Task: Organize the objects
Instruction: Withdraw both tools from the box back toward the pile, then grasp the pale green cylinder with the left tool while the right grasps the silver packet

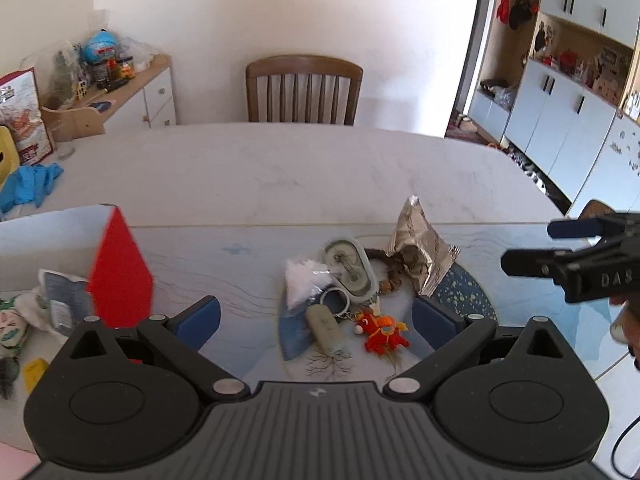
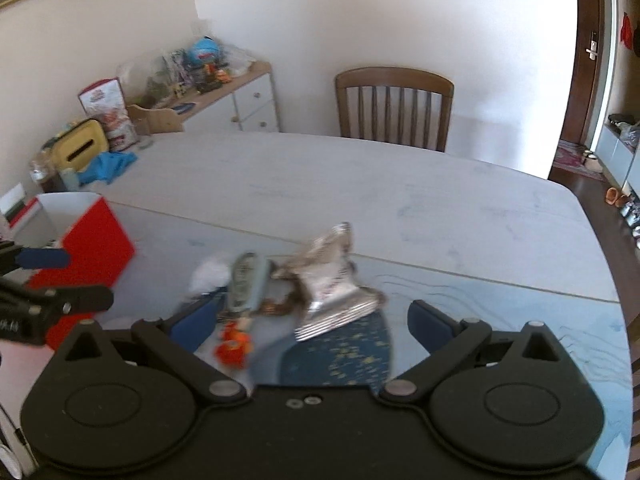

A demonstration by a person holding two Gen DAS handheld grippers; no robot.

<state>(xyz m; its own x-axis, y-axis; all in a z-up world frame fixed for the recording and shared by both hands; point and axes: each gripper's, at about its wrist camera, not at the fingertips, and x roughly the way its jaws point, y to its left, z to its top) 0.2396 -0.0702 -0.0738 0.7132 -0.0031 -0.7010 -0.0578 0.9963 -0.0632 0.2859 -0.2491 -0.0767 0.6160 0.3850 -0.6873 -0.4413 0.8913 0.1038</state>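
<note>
Surface [image 1: 280, 168] of pale marble carries a blue patterned mat [image 1: 520, 320] nearest the cameras. Left on it stands a red-and-white box [image 1: 120, 268]. Mid-mat lies the clutter: a crumpled silver foil bag [image 1: 416, 248], a grey oval case [image 1: 350, 272] beside it, a clear plastic packet [image 1: 304, 284], a grey keyring tag [image 1: 326, 328] and a red plush charm [image 1: 382, 332]. Left claw [image 1: 316, 320] is spread wide and empty above them; right claw [image 2: 310, 322] likewise gapes wide, holding nothing.

Both wrist views: shared foil bag [image 1: 420, 252] clutter
</note>
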